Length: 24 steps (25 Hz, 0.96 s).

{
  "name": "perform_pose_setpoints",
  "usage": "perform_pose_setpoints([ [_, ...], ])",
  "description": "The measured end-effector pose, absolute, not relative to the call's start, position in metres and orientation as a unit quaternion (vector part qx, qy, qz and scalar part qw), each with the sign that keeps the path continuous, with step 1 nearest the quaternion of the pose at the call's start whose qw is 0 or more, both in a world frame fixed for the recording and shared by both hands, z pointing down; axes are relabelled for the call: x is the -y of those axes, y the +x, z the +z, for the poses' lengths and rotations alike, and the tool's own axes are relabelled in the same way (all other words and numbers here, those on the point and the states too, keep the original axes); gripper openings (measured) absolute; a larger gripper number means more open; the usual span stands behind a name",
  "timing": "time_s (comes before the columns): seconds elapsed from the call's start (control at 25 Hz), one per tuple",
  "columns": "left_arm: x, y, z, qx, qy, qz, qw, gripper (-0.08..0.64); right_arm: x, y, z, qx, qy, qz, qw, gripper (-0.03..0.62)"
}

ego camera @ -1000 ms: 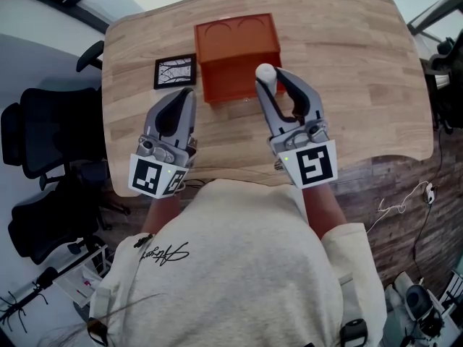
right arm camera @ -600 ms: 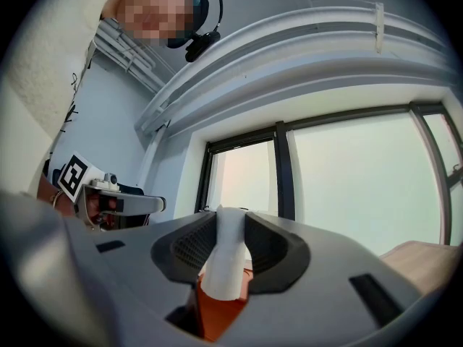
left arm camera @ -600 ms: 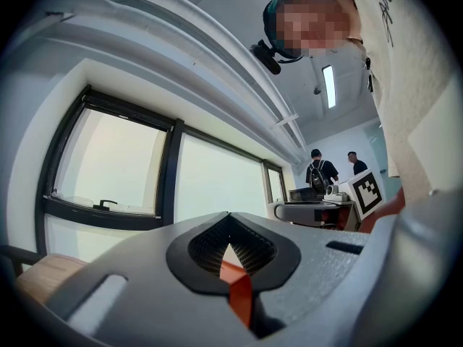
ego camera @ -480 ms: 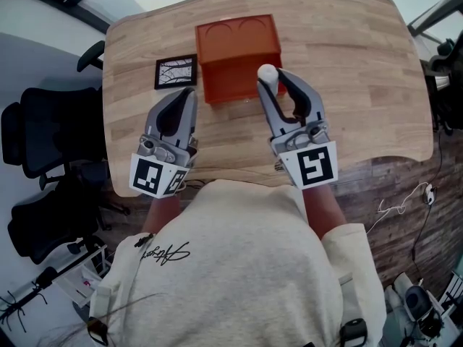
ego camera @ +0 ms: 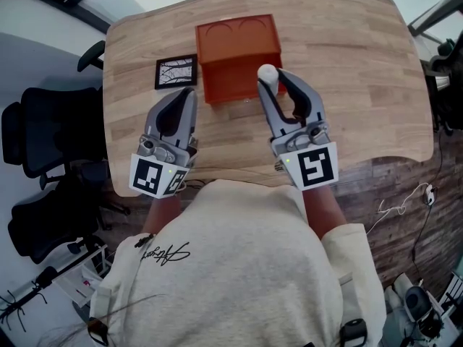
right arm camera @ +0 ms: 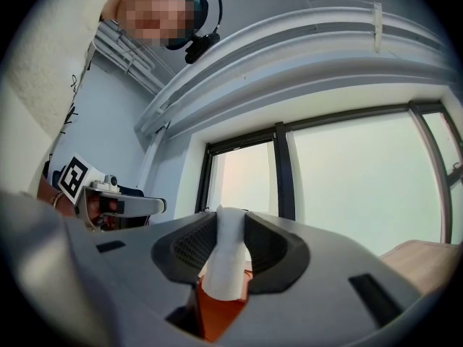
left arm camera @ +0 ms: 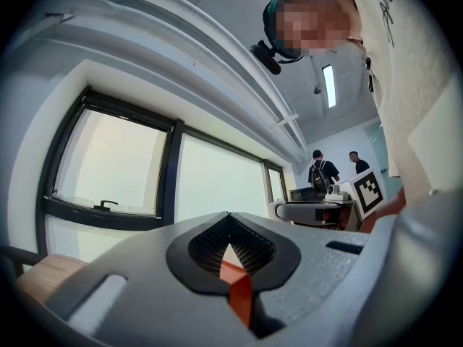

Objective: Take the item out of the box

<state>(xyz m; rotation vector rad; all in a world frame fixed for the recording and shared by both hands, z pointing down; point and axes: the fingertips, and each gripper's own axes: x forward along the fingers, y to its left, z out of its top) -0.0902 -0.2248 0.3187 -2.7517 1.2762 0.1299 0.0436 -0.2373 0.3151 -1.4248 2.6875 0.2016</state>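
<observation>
Two tongs, one orange box (ego camera: 235, 38), one white item (ego camera: 267, 71), one black-framed card (ego camera: 176, 71), one wooden table (ego camera: 347, 63). Right tongs (ego camera: 272, 76) are clamped on the white item, jaws spread by its width, held just beside the box's near right corner. Left tongs (ego camera: 184, 94) have jaws together and nothing gripped, near the box's near left corner, below the card. The card lies left of the box. Black office chairs (ego camera: 43, 132) stand off the table's left edge. The box sits directly ahead of both tongs.
</observation>
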Motion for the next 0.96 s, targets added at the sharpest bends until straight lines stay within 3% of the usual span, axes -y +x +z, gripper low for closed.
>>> perform_pose_setpoints([
  [0.96,0.2276,-0.0891,0.3204,-0.416,-0.907,0.042,0.051,0.003,0.2382,0.0411,0.3165,-0.88,-0.468,0.071,0.042,0.121],
])
